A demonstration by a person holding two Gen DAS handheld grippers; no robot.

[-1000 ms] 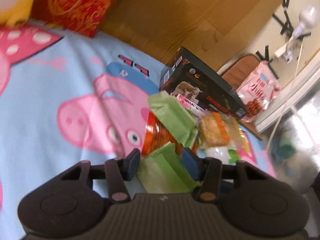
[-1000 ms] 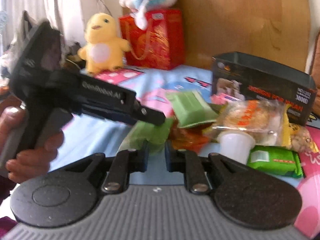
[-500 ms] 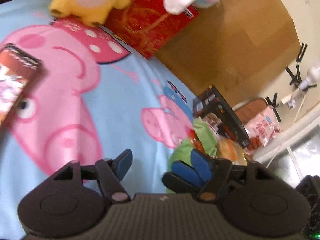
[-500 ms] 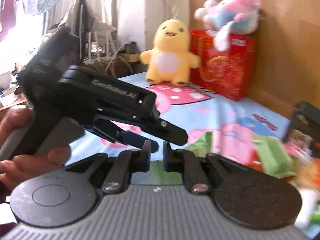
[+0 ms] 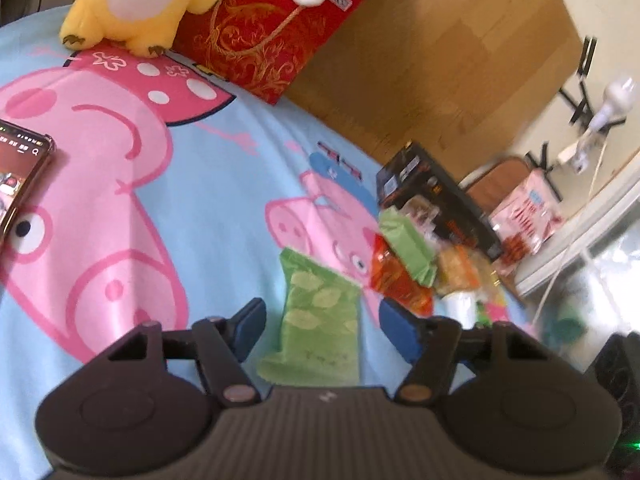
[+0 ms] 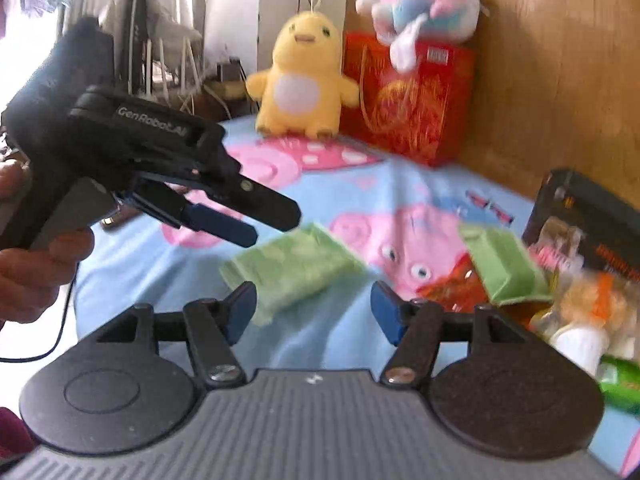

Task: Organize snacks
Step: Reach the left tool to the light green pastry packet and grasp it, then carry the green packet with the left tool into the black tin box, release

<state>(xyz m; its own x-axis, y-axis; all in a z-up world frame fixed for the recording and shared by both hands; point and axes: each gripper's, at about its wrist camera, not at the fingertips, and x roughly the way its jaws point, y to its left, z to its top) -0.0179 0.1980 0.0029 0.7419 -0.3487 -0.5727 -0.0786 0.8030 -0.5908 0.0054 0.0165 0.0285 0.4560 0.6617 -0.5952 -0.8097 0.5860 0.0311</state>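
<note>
A flat green snack packet (image 5: 320, 312) lies alone on the blue cartoon sheet (image 5: 224, 200); it also shows in the right wrist view (image 6: 296, 268). My left gripper (image 5: 322, 326) is open, hovering just over it with a finger on each side. My right gripper (image 6: 314, 312) is open and empty, just short of the same packet. The left gripper shows in the right wrist view (image 6: 264, 222) above the packet. A pile of snacks (image 5: 424, 268) with a second green packet (image 6: 504, 268) lies beside an open black box (image 5: 436, 204).
A yellow duck plush (image 6: 304, 76), a red gift bag (image 6: 408, 100) and a pink plush (image 6: 424, 4) stand by the wooden headboard (image 5: 440, 60). A phone (image 5: 20, 176) lies at the sheet's left. A pink snack bag (image 5: 524, 216) sits beyond the box.
The right gripper has opened. The green packet that sat between the left fingers now lies free on the sheet, away from the pile. Both grippers moved left, away from the pile.
</note>
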